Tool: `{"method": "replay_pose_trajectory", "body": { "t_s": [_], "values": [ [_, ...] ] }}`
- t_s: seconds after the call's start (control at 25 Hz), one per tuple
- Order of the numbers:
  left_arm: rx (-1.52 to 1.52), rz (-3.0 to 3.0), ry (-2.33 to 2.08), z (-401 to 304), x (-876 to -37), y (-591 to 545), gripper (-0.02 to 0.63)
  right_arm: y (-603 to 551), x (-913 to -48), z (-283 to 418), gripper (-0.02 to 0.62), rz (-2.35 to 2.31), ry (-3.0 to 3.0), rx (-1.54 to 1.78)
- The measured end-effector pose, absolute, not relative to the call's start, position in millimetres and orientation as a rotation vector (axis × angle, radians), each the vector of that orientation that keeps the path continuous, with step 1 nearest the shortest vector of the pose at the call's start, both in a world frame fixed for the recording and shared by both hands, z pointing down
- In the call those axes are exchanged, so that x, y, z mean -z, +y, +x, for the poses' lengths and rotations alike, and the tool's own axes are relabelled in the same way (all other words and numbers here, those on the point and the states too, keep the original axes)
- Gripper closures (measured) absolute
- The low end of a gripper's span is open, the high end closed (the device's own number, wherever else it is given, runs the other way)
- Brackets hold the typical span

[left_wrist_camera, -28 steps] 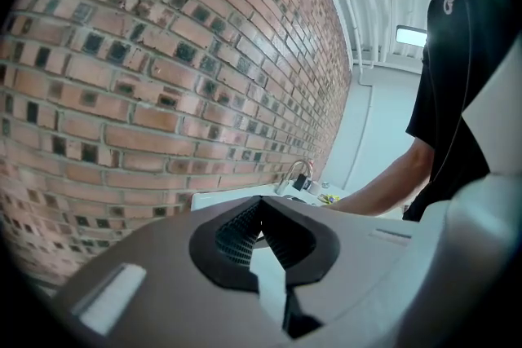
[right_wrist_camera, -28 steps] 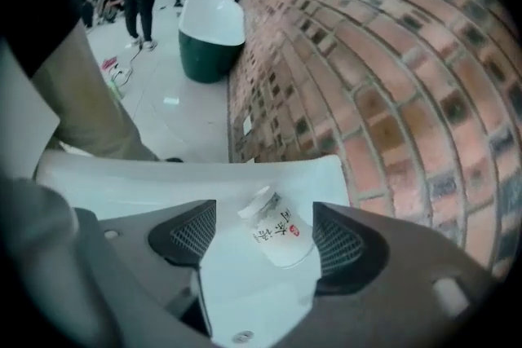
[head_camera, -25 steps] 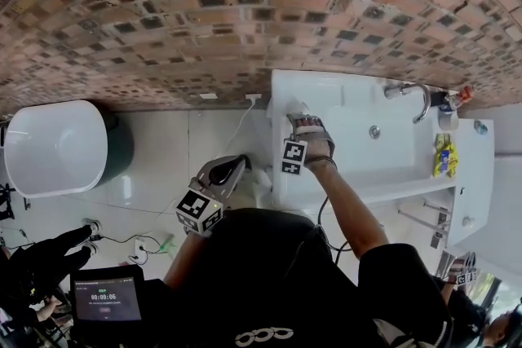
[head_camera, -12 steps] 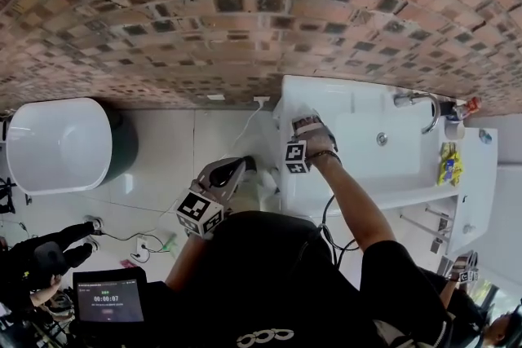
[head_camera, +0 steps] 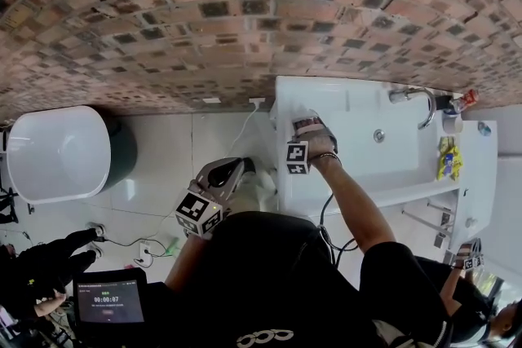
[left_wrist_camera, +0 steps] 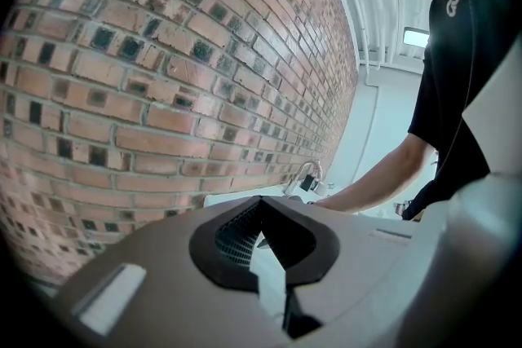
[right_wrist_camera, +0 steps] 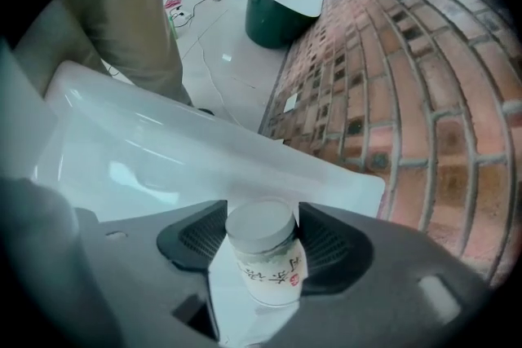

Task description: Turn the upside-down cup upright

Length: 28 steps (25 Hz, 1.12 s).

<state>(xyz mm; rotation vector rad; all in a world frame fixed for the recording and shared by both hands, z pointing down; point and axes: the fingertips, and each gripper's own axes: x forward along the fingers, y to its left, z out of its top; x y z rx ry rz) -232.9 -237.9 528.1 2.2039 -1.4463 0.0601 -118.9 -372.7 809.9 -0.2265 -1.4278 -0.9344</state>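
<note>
1 cup shows blurred, unreadable print.

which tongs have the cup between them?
The right tongs: the white cup sits between their jaws, which have just been closing on it. The left tongs are shut, empty.

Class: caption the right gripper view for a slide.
Right claw, jaws just closing on the upside-down cup on the sink beside a brick wall.
</note>
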Motion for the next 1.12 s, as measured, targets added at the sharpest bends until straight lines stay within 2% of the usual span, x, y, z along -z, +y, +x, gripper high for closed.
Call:
{"method": "replay_pose_trajectory", "body": {
  "t_s": [0.2,0.6,0.84,0.96,1.12],
  "values": [
    [-0.067,2.217,-1.432,-220.3,-526.3,-238.4,0.591,-368.4,-788.9,-129.4,0.334,-0.092,-1.689,0.755],
    [-0.091,2.244,-1.417,-195.2,-521.4,-237.9,0.591,-381.2,-723.4,-114.9,0.334,0.369,-2.315,-0.155],
    [-0.120,2.267,-1.405,-179.1,-517.4,-239.8,0.591,-388.6,-724.4,-86.8,0.334,0.580,-2.483,-0.585],
    [-0.132,2.276,-1.399,-169.0,-514.6,-240.3,0.591,-380.4,-736.3,-73.0,0.334,0.613,-2.493,-0.679],
    [-0.152,2.283,-1.390,-156.4,-513.4,-239.2,0.591,-366.4,-741.5,-66.7,0.334,0.589,-2.519,-0.618]
  ]
}}
